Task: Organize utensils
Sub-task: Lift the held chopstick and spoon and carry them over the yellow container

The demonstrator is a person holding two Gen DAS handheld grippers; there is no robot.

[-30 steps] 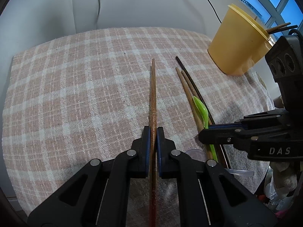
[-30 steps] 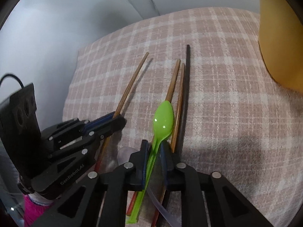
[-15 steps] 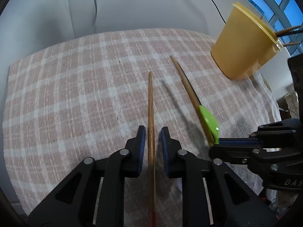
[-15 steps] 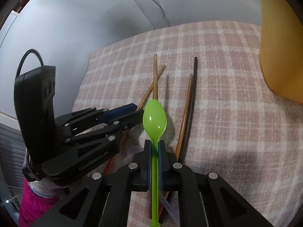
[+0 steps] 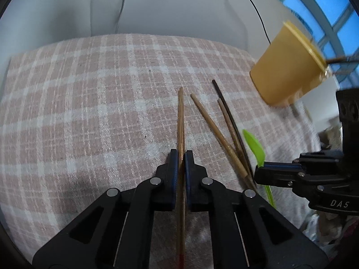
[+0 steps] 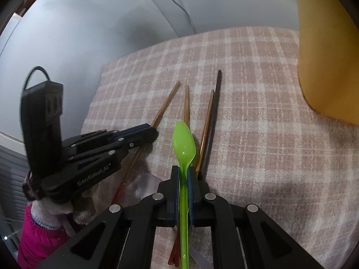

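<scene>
My left gripper (image 5: 181,154) is shut on a brown wooden chopstick (image 5: 180,121) that points away over the checked cloth; it also shows in the right wrist view (image 6: 166,103), held by the left gripper (image 6: 154,134). My right gripper (image 6: 184,171) is shut on the handle of a green plastic spoon (image 6: 183,143), bowl forward, held above the cloth. In the left wrist view the spoon (image 5: 254,146) sticks out of the right gripper (image 5: 258,173). Two brown chopsticks (image 6: 186,103) and one dark chopstick (image 6: 214,107) lie loose on the cloth.
A yellow plastic cup (image 5: 287,67) with chopsticks in it stands at the far right of the pink checked cloth (image 5: 89,112); its wall fills the right wrist view's upper right (image 6: 325,44). A white wall with a cable is behind.
The left jaws, slightly apart half a second ago, have closed on the chopstick again. The right gripper holds the spoon lifted. The loose chopsticks have shifted and fanned apart.
</scene>
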